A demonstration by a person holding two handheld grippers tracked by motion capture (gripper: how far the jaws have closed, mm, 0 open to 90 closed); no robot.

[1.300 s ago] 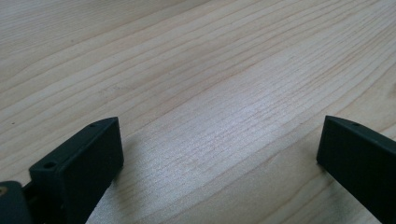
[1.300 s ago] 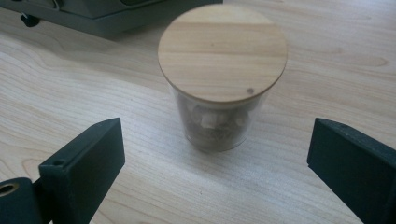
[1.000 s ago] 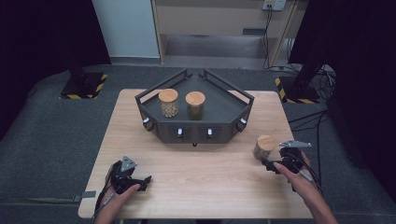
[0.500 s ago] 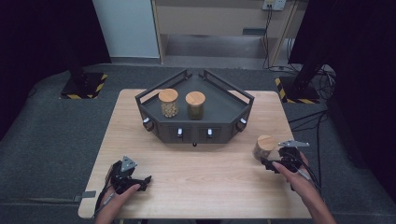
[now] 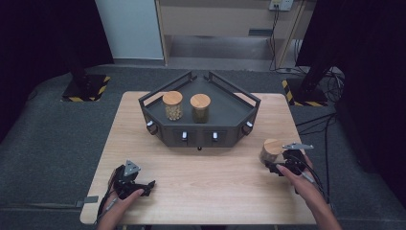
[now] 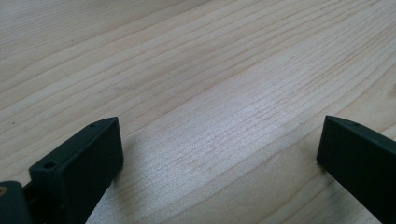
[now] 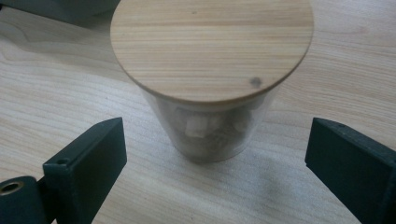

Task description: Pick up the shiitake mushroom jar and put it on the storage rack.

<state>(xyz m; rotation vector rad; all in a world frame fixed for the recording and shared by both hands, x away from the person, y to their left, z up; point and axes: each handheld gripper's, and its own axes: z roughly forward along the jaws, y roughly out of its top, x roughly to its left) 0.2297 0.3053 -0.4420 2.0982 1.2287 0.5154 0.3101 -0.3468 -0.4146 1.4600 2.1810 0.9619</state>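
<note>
No real change vs. a sec ago: right claw [image 7: 212, 154] wide apart, jar [image 7: 212, 79] just in front, untouched, right of tray [image 5: 158, 103] on surface. Left claw [image 6: 219, 149] apart, empty. Grasp not yet begun.

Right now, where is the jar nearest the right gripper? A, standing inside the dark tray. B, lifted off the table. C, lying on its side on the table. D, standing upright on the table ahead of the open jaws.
D: the jar stands upright on the table, ahead of the right gripper, whose jaws are apart and not touching it.
</note>
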